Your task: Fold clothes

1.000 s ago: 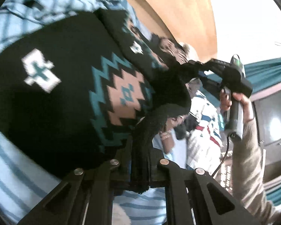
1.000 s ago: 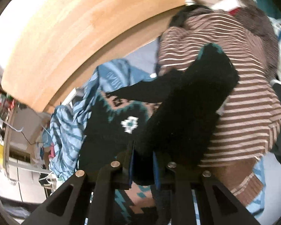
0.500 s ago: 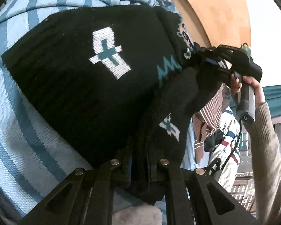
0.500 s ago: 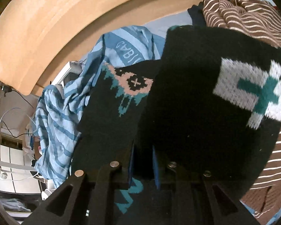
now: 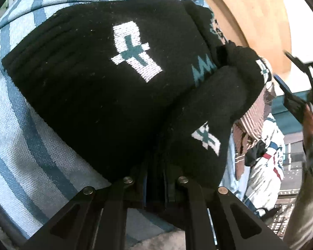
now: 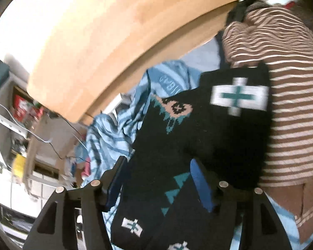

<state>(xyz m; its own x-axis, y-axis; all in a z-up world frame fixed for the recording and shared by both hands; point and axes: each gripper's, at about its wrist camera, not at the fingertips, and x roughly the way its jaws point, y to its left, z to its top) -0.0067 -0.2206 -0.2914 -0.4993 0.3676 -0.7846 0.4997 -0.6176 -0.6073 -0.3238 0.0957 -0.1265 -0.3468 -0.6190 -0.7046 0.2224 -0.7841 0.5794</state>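
A black knit sweater (image 5: 106, 95) with white and teal cross motifs lies folded over on a pale blue striped cloth (image 5: 31, 150). My left gripper (image 5: 156, 179) is shut on a thick fold at the sweater's near edge. In the right wrist view the same sweater (image 6: 198, 129) spreads below my right gripper (image 6: 158, 181), whose jaws are opening. Its blue pads (image 6: 201, 185) stand wide apart and press on nothing; the sweater lies under the gap. From the left wrist view, the right gripper (image 5: 281, 66) is a blur at the far right, held by a hand (image 5: 311, 120).
A brown and white striped garment (image 6: 292, 108) lies piled to the right of the sweater. A wooden headboard (image 6: 114, 41) curves behind the clothes. Crumpled blue striped fabric (image 6: 110, 137) lies to the left, with cluttered shelves (image 6: 20, 112) beyond. A white patterned garment (image 5: 267, 166) hangs at the right.
My right gripper has let go of the sweater's fold, spread its jaws and pulled back. The dropped part now lies on the sweater. My left gripper has sunk lower, still gripping.
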